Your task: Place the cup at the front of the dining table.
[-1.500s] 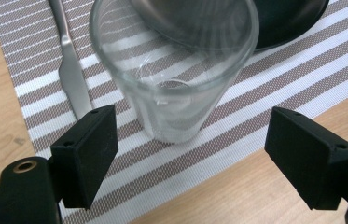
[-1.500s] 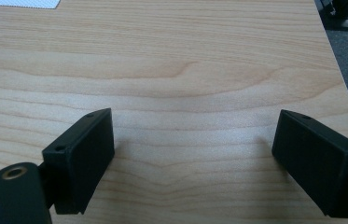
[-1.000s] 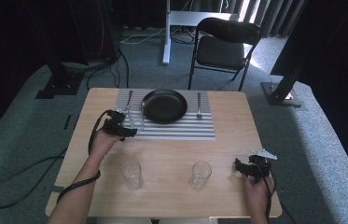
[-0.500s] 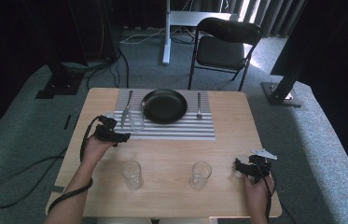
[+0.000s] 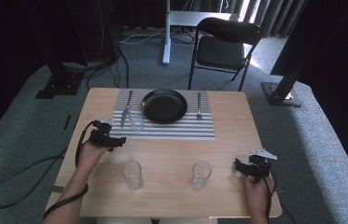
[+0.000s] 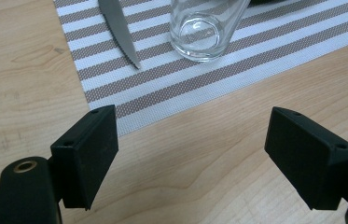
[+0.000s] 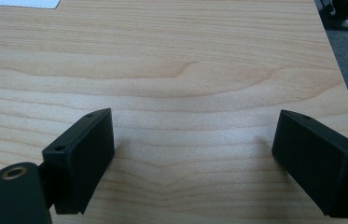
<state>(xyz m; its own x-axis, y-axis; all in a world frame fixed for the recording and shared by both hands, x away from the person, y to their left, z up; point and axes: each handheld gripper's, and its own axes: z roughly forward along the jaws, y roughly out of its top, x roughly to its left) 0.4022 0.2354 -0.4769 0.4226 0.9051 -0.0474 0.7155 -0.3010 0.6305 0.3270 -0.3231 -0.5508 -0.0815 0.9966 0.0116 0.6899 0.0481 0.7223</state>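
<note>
High view / landmark: striped placemat (image 5: 171, 126) on the table (image 5: 227, 154), bearing the black plate (image 5: 164, 105), knife (image 5: 126, 115), fork (image 5: 198, 105) and one glass on the placemat (image 5: 136, 118).
High view / left gripper (image 5: 115, 140): just off the placemat's near left corner, pointing right along its near edge.
High view / right gripper (image 5: 240, 168): well off the placemat, by the table's near right edge.
High view / other glasses: left near glass (image 5: 132, 174) and right near glass (image 5: 200, 175) stand upright, near side of the placemat.
Left gripper view / jaws: spread apart, nothing between them; glass on the placemat (image 6: 204, 28) lies ahead, apart.
Right gripper view / jaws: spread apart over bare wood, nothing held.
Key relation: left hand is nearer the left near glass, which lies nearward and right of its jaws; axis vertical.
Change: the left gripper was beside the glass on the placemat; it has since drawn back off the placemat. The right gripper has kept its place.
</note>
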